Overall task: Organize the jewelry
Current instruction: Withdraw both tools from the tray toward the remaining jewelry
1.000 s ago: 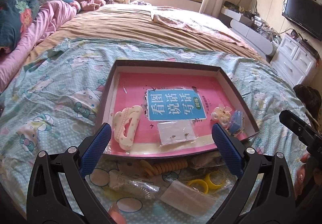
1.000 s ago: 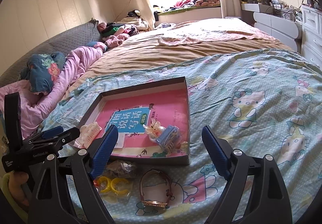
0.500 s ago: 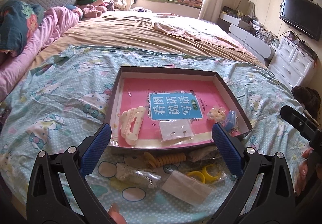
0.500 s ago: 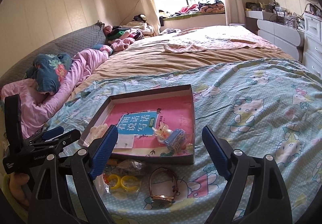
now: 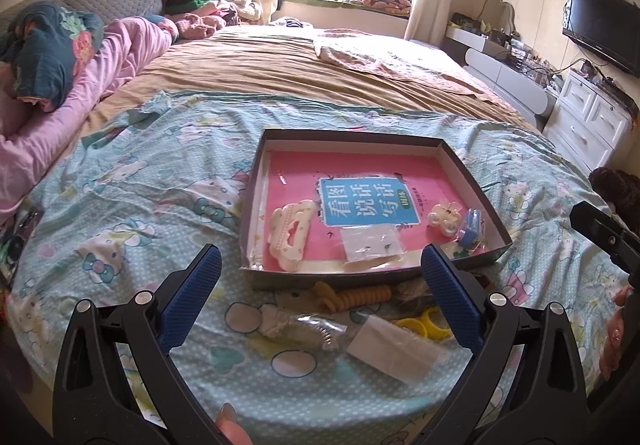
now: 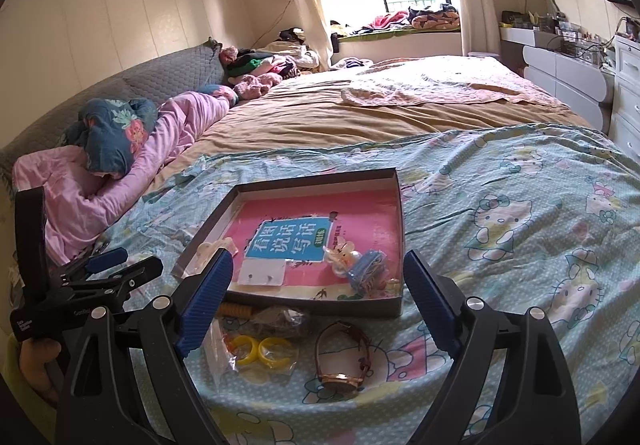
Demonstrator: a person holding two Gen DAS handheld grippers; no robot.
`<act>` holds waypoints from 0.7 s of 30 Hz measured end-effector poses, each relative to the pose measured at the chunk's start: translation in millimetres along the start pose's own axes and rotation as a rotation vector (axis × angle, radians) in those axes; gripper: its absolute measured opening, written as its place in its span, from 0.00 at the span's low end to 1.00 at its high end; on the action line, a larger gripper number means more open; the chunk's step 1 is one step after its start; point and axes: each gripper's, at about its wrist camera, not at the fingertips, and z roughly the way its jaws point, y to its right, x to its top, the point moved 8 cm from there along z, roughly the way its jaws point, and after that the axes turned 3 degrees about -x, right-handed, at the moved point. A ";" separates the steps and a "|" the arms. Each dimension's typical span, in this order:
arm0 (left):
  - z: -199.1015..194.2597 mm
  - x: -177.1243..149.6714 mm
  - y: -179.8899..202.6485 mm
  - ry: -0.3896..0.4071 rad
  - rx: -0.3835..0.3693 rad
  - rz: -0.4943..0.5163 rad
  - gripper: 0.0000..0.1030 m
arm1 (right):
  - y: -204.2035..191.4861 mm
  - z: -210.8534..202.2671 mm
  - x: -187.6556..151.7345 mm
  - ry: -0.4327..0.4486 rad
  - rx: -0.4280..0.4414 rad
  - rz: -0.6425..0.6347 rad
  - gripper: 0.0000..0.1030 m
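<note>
Above bed: left gripper (image 5: 320,297) and right gripper (image 6: 318,299) both spread wide, empty (watch (image 6: 342,357), yellow rings (image 6: 262,351) loose before tray (image 6: 312,303)).

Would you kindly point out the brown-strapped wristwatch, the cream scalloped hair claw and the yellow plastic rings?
brown-strapped wristwatch (image 6: 343,359): right wrist view, on its strap.
cream scalloped hair claw (image 5: 291,232): left wrist view, on its body.
yellow plastic rings (image 6: 262,351): right wrist view, between the pair.

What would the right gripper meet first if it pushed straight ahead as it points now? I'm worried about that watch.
Likely the watch itself: it lies on the bedspread between the open, empty right gripper fingers, nearer than the box. Depth is uncertain.
</note>
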 end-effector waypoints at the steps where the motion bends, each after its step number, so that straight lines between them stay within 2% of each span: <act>1: -1.1 -1.2 -1.4 -0.001 0.005 0.001 0.91 | -1.5 -0.3 -1.0 -0.001 0.002 -0.003 0.83; 21: -9.7 -20.8 -42.0 -0.040 0.092 -0.036 0.91 | -36.9 0.6 -23.5 -0.064 0.063 -0.078 0.84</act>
